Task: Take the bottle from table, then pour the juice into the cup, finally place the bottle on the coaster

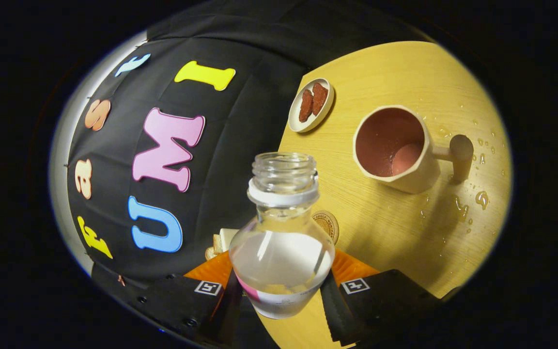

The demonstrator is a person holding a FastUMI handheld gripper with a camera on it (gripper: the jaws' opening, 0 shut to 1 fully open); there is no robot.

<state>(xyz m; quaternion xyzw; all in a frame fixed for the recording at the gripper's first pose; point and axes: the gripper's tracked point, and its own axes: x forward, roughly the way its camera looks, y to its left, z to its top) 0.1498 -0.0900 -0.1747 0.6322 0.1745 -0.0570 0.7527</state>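
The view is tilted, so the counter (405,232) slopes up to the right beside the booth's dark cloth wall (240,126). The gripper (281,291) has its jaws closed on the lower body of the bottle (281,252), one finger pressing each side. The bottle is clear, uncapped, with a white ring below its threaded neck, and it holds clear liquid that fills part of its round body; it is held above the counter, its mouth pointing away from the fingers.

Just behind the bottle's left shoulder, near the counter's edge by the wall, a small pale object (221,242) pokes out, too hidden to name. Just past its right shoulder lies the round wooden coaster (327,224), flat and partly hidden by the bottle.

Further along that wall-side edge sits a small white dish (310,105) holding two reddish-brown pieces.

Right of the dish, well apart from the bottle, stands the cream cup (395,148), pinkish inside, its knobbed handle pointing away from the wall. Droplets and small puddles (463,206) wet the counter around the handle.
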